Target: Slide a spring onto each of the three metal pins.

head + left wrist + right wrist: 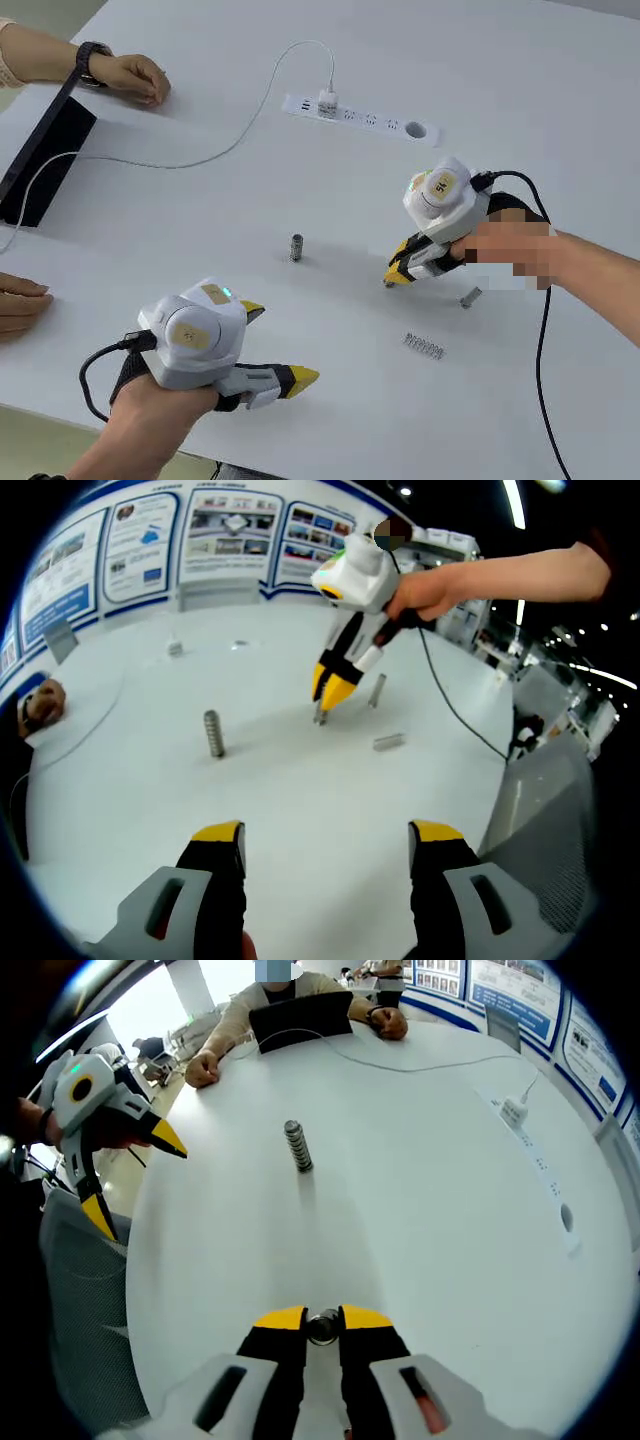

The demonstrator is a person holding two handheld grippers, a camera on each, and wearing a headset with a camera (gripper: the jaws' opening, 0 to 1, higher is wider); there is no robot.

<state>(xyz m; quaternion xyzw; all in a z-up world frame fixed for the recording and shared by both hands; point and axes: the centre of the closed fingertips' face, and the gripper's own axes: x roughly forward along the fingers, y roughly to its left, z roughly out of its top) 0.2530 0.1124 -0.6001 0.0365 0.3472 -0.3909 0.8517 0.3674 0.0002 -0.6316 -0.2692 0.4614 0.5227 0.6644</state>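
Broadly, white table [200, 220]; postered wall [130, 540].

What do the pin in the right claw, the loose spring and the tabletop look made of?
Pin: bare metal, grey with a shiny round end. Loose spring: thin coiled wire, likely steel, dull grey. Table: white, matt, probably laminate or painted board; soft shadows, no glare.

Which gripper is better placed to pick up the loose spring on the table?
Left, probably. The left gripper is open and empty; the right gripper is shut on a metal part, though the spring lies nearer it.
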